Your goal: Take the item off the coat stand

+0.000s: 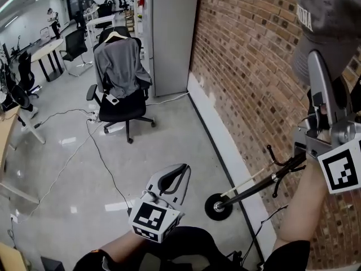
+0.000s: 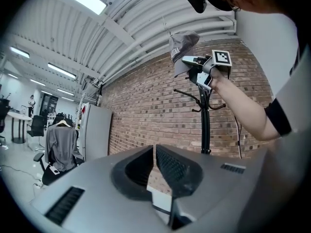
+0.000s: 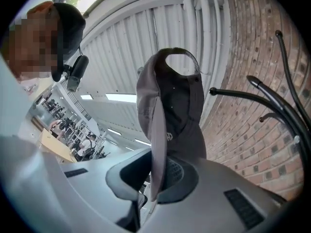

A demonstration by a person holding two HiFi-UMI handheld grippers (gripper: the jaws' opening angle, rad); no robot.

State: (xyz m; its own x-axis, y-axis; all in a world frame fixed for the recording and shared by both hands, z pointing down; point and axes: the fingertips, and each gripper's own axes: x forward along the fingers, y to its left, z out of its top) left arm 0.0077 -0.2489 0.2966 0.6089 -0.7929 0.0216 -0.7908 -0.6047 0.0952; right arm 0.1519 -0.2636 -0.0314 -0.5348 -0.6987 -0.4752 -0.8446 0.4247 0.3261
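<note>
Right gripper (image 1: pixel 317 66) is raised high at the top of the coat stand (image 1: pixel 254 188). Its jaws are nearly closed and pinch the brim of the grey cap (image 3: pixel 172 115). The brim hangs edge-on between the pads, and the crown and back strap sit above them. The brim is probably chosen because it is the stiffest, thinnest part and hangs lowest, so it is easy to clamp without touching the hooks.

The cap (image 1: pixel 324 16) is up on the stand against the brick wall (image 1: pixel 248 83). It looks to be not yet lifted clear, and which hook carries it I can't make out. The curved hooks show just to the right of the cap in the right gripper view.

Left gripper (image 1: pixel 181 174) hangs low near the person's waist, well away from the stand. Its jaws are together with nothing between them, and it looks parked, since one gripper is enough for a cap.

Judged step: grip made, lift-off next. The cap likely needs to go up and away from the wall so the strap clears the hook. A sideways pull may snag it or tip the stand.

Office chair (image 1: pixel 121 103) with a grey jacket on it is far back and not involved.
</note>
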